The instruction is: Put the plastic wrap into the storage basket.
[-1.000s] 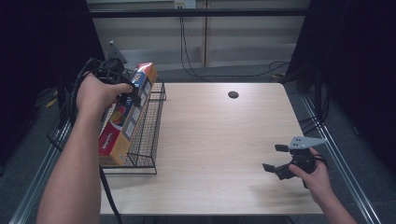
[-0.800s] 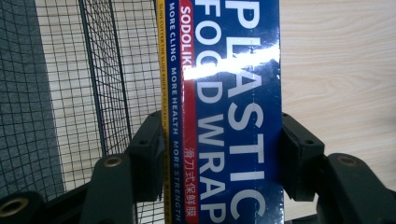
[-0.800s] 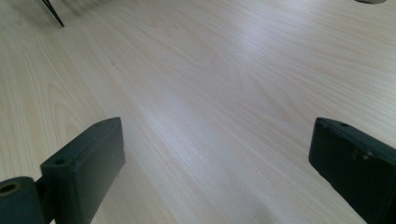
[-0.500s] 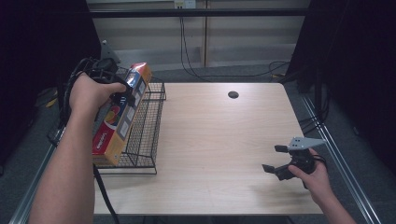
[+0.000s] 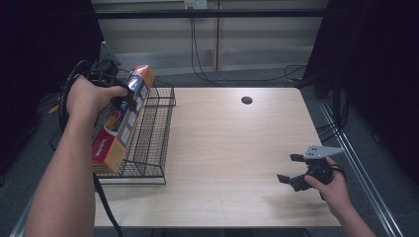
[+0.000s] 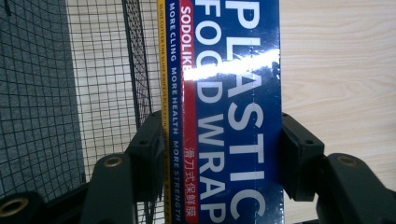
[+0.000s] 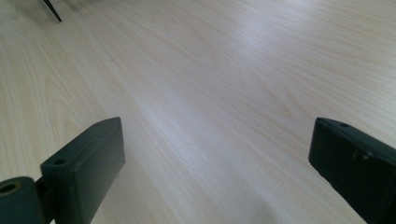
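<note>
Leaning in the wire rack [image 5: 153, 143], the plastic wrap box [image 5: 118, 126].

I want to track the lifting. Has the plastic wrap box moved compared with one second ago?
Yes. The plastic wrap box, held by the left gripper, shifted left against the wire rack.

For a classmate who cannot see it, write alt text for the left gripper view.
The left gripper grips a blue box of plastic food wrap between its two black fingers, which press on the box's two sides. A black wire basket lies behind on the left, pale wooden table on the right.
</note>
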{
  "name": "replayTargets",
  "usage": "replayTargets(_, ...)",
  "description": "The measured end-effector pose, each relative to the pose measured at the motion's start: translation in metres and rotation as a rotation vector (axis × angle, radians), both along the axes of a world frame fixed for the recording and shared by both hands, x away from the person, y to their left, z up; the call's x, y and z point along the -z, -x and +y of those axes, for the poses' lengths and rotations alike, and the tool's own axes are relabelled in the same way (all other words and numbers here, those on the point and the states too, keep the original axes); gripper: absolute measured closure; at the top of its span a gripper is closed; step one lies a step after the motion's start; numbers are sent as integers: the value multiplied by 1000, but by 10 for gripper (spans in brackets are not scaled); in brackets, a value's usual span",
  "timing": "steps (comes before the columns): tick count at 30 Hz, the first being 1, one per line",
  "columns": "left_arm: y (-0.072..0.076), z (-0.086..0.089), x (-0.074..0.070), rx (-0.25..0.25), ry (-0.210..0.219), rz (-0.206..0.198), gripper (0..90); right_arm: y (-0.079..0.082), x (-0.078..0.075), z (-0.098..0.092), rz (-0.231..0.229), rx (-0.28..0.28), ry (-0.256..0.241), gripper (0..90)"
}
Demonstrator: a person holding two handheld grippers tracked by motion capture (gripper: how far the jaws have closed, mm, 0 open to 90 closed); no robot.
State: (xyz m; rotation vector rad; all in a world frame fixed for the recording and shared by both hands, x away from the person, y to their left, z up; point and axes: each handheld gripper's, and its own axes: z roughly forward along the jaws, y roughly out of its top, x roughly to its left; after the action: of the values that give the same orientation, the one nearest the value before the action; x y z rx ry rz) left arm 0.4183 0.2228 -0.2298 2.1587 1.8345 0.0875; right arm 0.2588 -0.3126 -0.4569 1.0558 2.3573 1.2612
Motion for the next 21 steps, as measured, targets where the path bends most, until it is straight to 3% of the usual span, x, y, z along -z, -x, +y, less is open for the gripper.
replayTargets(21,-7,14,-1,-30,-9,0,434,-2,2,2,7,-1,8,34)
